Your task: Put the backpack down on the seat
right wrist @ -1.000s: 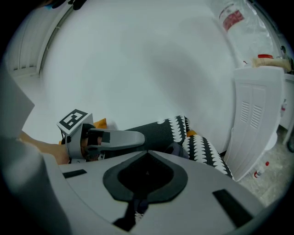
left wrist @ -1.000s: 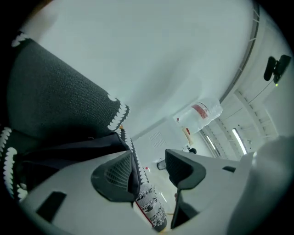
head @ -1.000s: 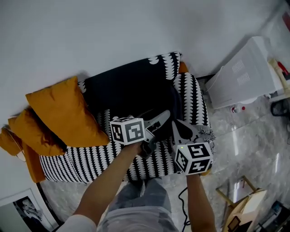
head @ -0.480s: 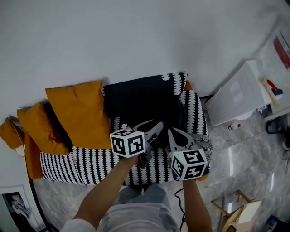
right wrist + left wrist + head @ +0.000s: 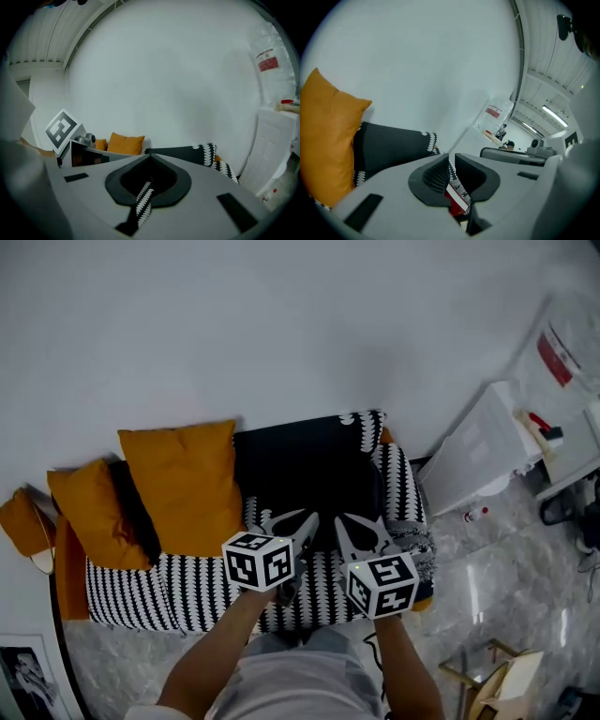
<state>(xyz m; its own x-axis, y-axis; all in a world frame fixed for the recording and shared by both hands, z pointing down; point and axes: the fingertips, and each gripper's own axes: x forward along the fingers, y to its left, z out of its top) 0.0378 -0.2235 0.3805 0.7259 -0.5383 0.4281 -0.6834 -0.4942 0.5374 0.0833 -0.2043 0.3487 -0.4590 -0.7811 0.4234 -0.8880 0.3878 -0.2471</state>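
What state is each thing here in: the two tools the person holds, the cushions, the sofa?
Left hand-held gripper: jaws closing, narrow gap, nothing between them.
Right hand-held gripper: shut, empty.
Large orange cushion: propped upright against the sofa back.
Sofa: draped in a black-and-white patterned cover.

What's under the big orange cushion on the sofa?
The black-and-white sofa cover reaches under the orange cushion. Anything else beneath it is hidden by the cushion itself.
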